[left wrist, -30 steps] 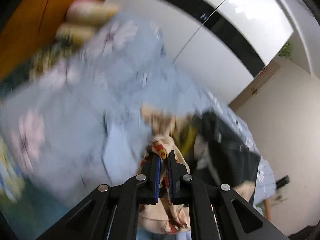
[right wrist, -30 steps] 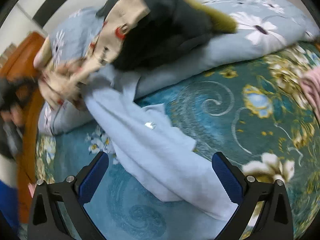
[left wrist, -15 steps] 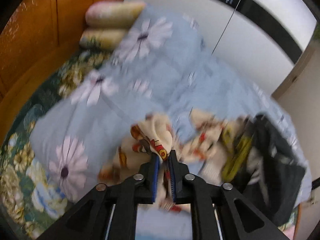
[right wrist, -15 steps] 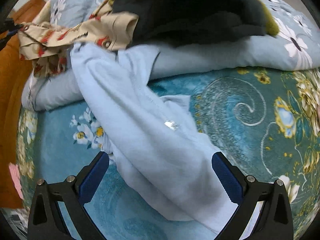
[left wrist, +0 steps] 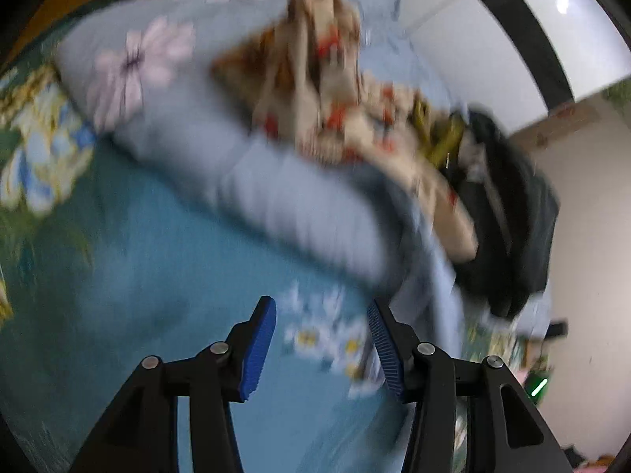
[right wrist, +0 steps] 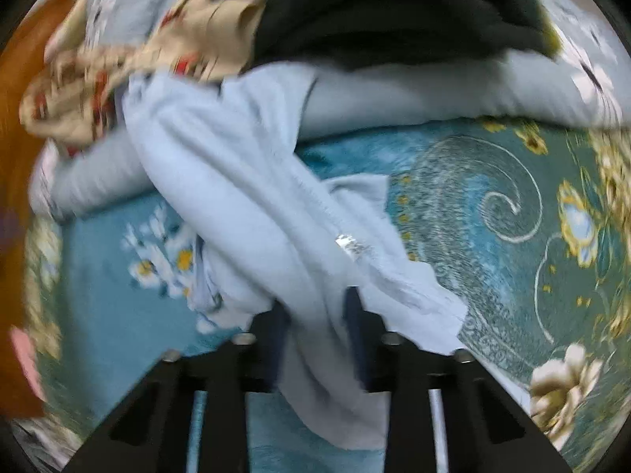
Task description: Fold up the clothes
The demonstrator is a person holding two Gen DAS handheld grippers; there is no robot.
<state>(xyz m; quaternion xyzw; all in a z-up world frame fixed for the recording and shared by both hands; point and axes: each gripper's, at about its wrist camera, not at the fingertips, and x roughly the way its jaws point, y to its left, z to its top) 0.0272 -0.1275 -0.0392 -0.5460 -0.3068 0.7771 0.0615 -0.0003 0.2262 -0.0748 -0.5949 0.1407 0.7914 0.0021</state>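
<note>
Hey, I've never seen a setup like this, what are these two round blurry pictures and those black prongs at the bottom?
There is no robot here: a person holds a two-fingered tool in each hand, and each tool carries a wide-angle camera looking along its jaws. One picture comes from the left gripper, whose jaws are apart and hold nothing. The other comes from the right gripper, whose jaws are drawn in around a light blue garment. Everything lies on a teal flowered bedspread. Behind, a patterned beige garment and a black garment rest on a pale blue quilt.
</note>
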